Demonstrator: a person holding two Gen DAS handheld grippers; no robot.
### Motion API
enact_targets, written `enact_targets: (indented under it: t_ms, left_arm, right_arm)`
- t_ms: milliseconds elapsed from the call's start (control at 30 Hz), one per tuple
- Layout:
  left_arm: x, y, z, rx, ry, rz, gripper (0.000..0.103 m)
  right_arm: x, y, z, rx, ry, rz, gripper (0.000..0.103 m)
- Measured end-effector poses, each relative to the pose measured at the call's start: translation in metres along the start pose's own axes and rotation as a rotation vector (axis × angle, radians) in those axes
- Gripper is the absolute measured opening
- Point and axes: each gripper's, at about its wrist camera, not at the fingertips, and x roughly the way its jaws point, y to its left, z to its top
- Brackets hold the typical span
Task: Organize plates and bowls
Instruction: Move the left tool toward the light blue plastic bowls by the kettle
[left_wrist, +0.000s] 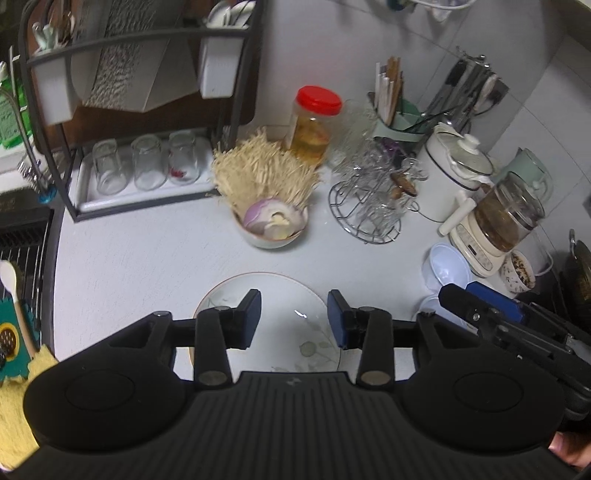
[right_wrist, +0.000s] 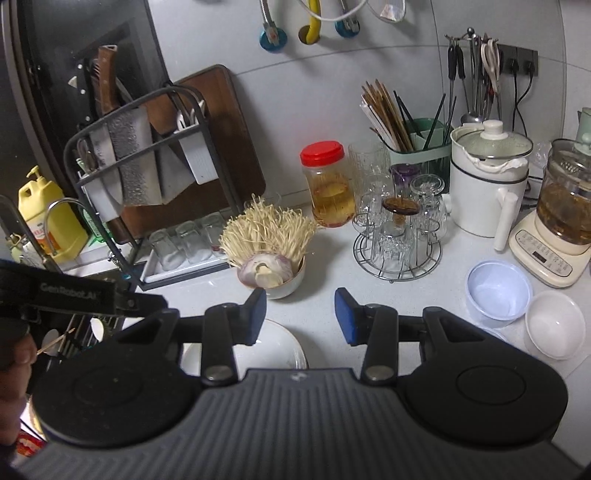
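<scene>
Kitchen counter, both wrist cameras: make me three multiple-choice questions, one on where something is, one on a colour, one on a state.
1. Where is the plate?
A. On the counter below the left gripper
B. In the dish rack
C. On top of the jar

2. What colour is the jar lid?
A. Green
B. Red
C. Blue

3. What state is the right gripper in?
A. Shut on a bowl
B. Shut on a cup
C. Open, holding nothing

Answers:
1. A, the plate lies flat on the counter under the left gripper's open fingers.
2. B, the lid on the jar of yellowish liquid is red.
3. C, its blue pads stand apart with nothing between them.
</scene>
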Motion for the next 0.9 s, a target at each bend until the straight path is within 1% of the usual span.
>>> enact_targets:
  t_ms: [67, 133, 200, 300, 500, 533, 600, 700, 800, 900]
  left_arm:
    - [-0.005, -0.001, 0.0, 0.019, -0.02, -0.003, 0.046]
    - [-0.008, 0.001, 0.0, 0.031, -0.019, -0.003, 0.046]
    - [-0.011, 0.003, -0.002, 0.032, -0.022, -0.027, 0.047]
    - [-0.015, 0.008, -0.005, 0.042, -0.026, -0.043, 0.047]
    - [-0.011, 0.013, -0.011, 0.08, -0.06, -0.078, 0.047]
    - [-0.01, 0.013, -0.011, 0.083, -0.055, -0.081, 0.047]
    - [-0.011, 0.014, -0.012, 0.083, -0.052, -0.104, 0.047]
    - [-0.009, 0.013, -0.015, 0.107, -0.052, -0.132, 0.048]
    - [-0.004, 0.011, -0.019, 0.127, -0.045, -0.133, 0.049]
    - [0.0, 0.007, -0.019, 0.107, -0.031, -0.156, 0.049]
  right_arm:
    - [-0.007, 0.003, -0.002, 0.004, -0.013, -0.006, 0.044]
    - [-0.01, 0.008, -0.004, 0.01, -0.015, -0.024, 0.044]
    - [-0.015, 0.012, -0.005, 0.024, -0.02, -0.036, 0.044]
    - [-0.022, 0.017, -0.008, 0.03, -0.033, -0.054, 0.044]
    - [-0.03, 0.023, -0.012, 0.045, -0.065, -0.1, 0.044]
    - [-0.03, 0.023, -0.014, 0.046, -0.073, -0.109, 0.044]
    - [-0.027, 0.022, -0.017, 0.065, -0.053, -0.136, 0.044]
    - [-0.031, 0.022, -0.022, 0.078, -0.072, -0.156, 0.044]
    - [-0.033, 0.018, -0.027, 0.103, -0.065, -0.18, 0.044]
    - [-0.037, 0.012, -0.03, 0.109, -0.064, -0.195, 0.044]
